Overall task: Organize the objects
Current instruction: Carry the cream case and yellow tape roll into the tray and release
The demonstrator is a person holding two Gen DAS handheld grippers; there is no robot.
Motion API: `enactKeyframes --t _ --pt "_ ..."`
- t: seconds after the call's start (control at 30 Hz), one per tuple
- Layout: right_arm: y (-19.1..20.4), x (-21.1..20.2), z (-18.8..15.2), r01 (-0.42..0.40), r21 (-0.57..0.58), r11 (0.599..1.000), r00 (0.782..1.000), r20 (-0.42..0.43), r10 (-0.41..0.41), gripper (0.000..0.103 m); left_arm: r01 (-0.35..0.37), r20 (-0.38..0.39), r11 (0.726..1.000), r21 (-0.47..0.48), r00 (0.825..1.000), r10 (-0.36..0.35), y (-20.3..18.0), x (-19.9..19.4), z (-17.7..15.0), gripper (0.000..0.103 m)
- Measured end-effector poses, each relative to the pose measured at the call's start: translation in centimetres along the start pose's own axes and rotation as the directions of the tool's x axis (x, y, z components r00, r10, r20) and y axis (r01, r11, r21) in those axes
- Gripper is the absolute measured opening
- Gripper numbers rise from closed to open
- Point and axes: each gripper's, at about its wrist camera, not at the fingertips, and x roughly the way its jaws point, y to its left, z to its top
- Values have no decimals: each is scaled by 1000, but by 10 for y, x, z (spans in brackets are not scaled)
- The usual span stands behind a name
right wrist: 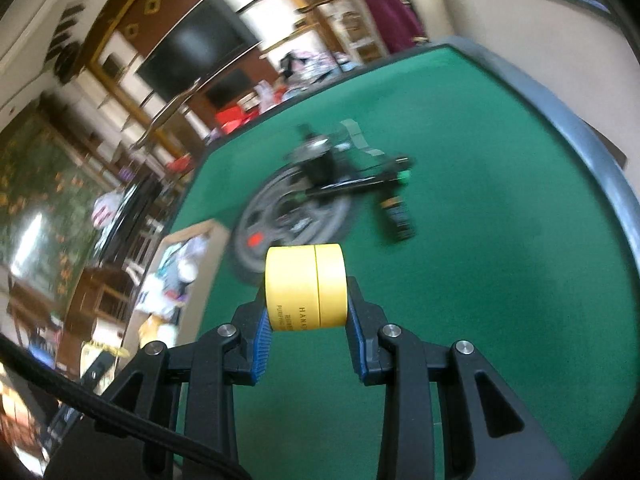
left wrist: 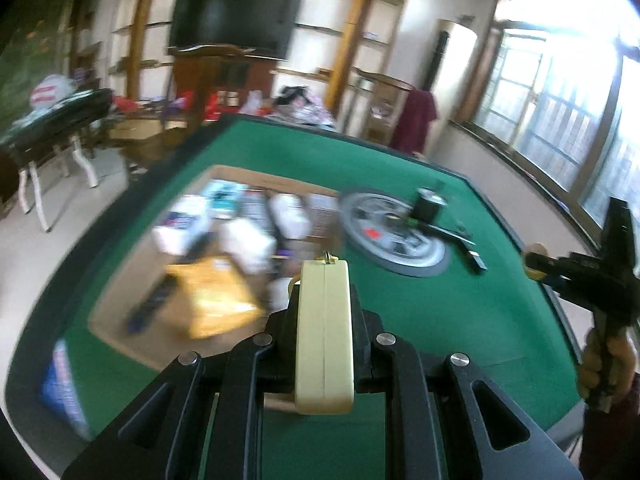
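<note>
My left gripper (left wrist: 324, 320) is shut on a flat cream case (left wrist: 324, 328) with a small gold ring at its far end, held above the green table (left wrist: 460, 320). An open cardboard box (left wrist: 224, 240) full of blurred items lies just ahead and left of it. My right gripper (right wrist: 306, 300) is shut on a round yellow jar (right wrist: 306, 286) with dark print, held above the table (right wrist: 480, 280). The right gripper also shows in the left wrist view (left wrist: 592, 276), at the right edge, in a hand.
A grey wheel (left wrist: 394, 232) with a black motor and cables lies on the table, also in the right wrist view (right wrist: 292, 216). A small dark bottle (right wrist: 398, 216) lies beside it. A blue-and-white pack (left wrist: 64, 388) lies at the near left edge. The box (right wrist: 176, 276) shows left.
</note>
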Motion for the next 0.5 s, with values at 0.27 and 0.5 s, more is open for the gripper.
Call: enactKeyframes --t 0.27,0.5 --pt "75 44 -15 -79 -115 990 993 -97 68 30 -91 -43 991 -101 995 88 72 10 -12 15" --pt "131 93 -40 -157 -173 972 967 -227 116 30 -123 -94 984 -127 989 112 99 40 -16 14"
